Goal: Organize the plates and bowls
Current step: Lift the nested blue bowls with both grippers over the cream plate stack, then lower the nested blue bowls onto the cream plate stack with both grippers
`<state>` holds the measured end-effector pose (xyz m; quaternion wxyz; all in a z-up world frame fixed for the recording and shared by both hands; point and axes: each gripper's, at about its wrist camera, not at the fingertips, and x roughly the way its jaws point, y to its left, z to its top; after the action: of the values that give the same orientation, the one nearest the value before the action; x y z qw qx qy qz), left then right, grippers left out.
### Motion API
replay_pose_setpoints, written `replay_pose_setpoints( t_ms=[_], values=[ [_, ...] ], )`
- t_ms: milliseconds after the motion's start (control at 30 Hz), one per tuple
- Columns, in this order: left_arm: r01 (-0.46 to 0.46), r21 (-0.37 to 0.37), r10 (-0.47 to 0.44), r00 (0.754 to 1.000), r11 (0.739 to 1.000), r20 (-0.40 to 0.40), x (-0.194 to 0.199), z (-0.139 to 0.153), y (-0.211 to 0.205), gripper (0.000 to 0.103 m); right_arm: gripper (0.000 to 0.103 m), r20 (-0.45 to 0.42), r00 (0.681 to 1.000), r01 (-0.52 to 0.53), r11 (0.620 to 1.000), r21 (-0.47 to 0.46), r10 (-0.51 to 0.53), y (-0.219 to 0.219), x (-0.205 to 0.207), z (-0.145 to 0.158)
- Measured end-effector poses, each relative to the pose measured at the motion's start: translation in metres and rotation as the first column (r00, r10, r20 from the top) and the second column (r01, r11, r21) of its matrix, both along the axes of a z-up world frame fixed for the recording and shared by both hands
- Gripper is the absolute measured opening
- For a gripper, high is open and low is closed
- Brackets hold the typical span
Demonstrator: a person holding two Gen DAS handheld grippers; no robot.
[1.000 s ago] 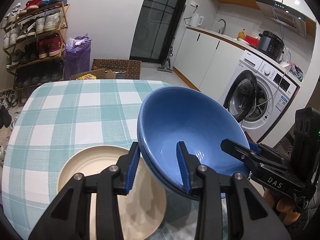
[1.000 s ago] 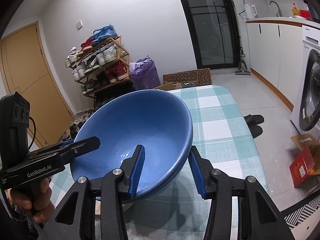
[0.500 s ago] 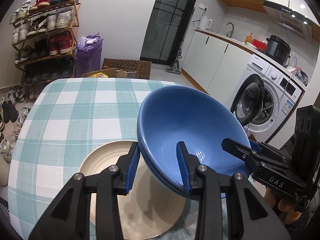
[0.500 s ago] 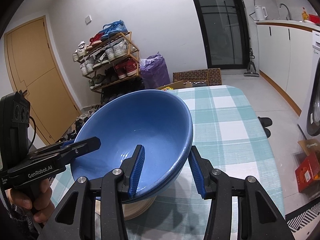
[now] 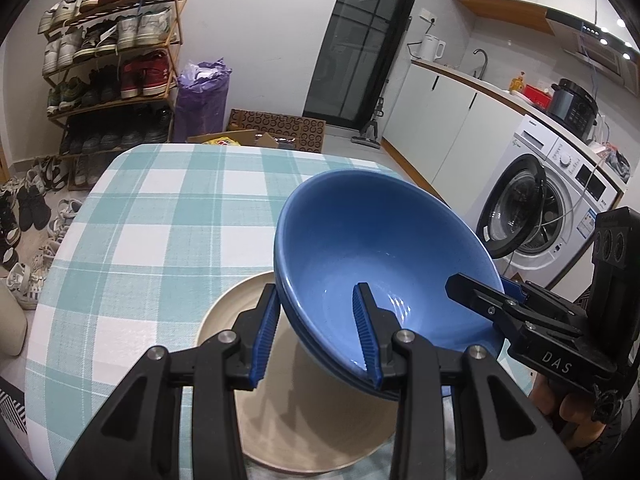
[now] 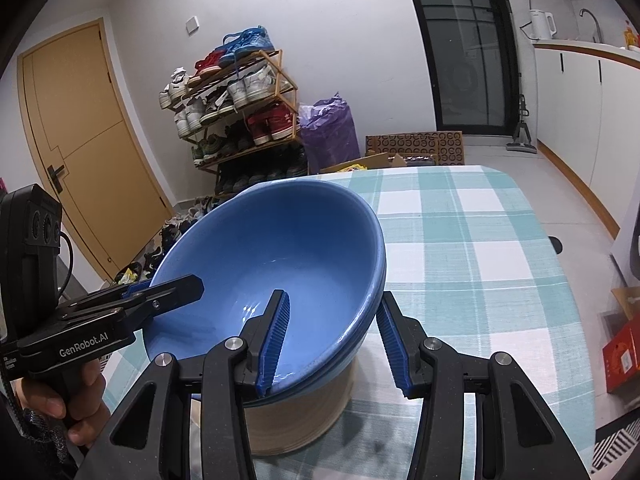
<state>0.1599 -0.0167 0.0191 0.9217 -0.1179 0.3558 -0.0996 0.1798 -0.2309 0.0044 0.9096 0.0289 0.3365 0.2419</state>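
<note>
Both grippers are sharing the load here: the blue bowl [image 5: 372,256] is hanging in the air in the centre right of the left wrist view, tilted, with the left gripper [image 5: 316,336] clamping its near rim, one pad inside, one outside. A second blue rim is showing just under the first, so it looks like two nested bowls. In the right wrist view the right gripper [image 6: 332,340] is pinching the opposite rim of the bowl [image 6: 280,256] the same way. Directly below, the cream plate [image 5: 320,424] is lying on the checked tablecloth [image 5: 160,216] in the lower centre of the frame. The bowl's underside is sitting very close above the plate; contact I cannot tell.
</note>
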Motion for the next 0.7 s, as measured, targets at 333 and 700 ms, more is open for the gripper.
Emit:
replay_pose_setpoints(
  t_ms=[333, 700],
  values=[
    [-0.035, 0.001, 0.035, 0.999, 0.999, -0.022, -0.004, -0.012, 0.018, 0.036, 0.046, -0.020, 0.999, -0.040, 0.999, -0.004, 0.039, 0.024, 0.005, -0.012],
    [-0.053, 0.001, 0.053, 0.998, 0.999, -0.040, -0.006, -0.021, 0.027, 0.036, 0.046, -0.042, 0.997, -0.062, 0.998, -0.011, 0.062, 0.039, 0.007, -0.024]
  ],
)
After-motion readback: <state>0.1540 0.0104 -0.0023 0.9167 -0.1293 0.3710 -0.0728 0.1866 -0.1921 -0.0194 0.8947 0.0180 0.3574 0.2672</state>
